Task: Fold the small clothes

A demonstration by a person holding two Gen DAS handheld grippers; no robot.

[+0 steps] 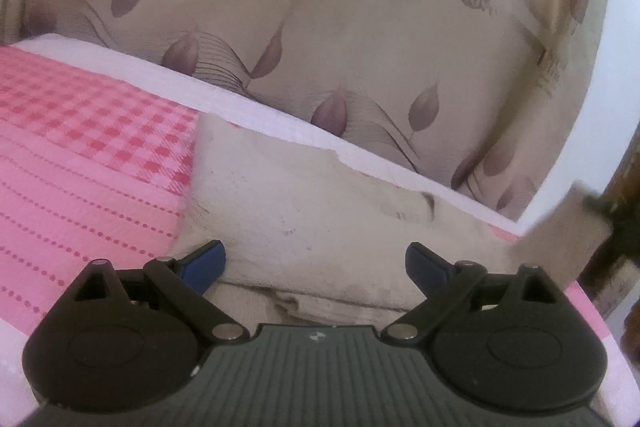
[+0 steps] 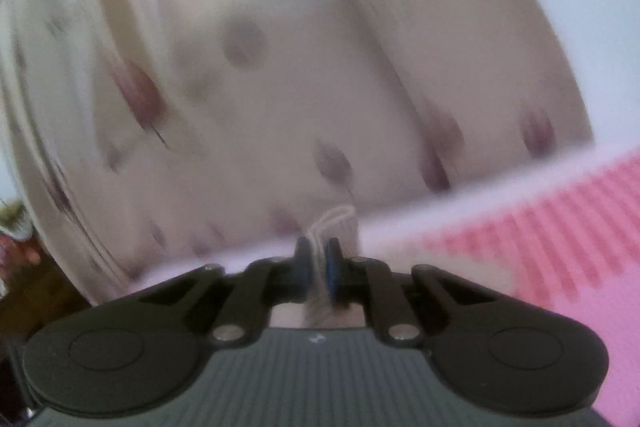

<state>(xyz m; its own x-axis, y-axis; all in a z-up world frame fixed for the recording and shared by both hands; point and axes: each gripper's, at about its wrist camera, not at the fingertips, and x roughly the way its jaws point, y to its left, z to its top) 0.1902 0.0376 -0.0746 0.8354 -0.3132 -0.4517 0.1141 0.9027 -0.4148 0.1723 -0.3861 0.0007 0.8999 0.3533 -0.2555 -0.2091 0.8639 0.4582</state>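
A cream-white small garment [image 1: 304, 203] lies on the pink cloth-covered surface [image 1: 80, 163], its far edge at the surface's white border. My left gripper [image 1: 316, 263] is open, its blue-tipped fingers [image 1: 204, 263] spread over the garment's near part, holding nothing. In the blurred right wrist view, my right gripper [image 2: 318, 263] is shut on a thin fold of the same cream garment [image 2: 334, 223], which sticks up between the blue pads. A raised cream corner [image 1: 560, 235] shows at the right of the left wrist view.
A beige curtain with mauve leaf prints and lettering [image 1: 320, 27] hangs right behind the surface's white far edge [image 1: 256, 107]. The pink cloth has a checked band [image 1: 92, 115] and dotted stripes. Dark furniture [image 1: 624, 219] stands at the far right.
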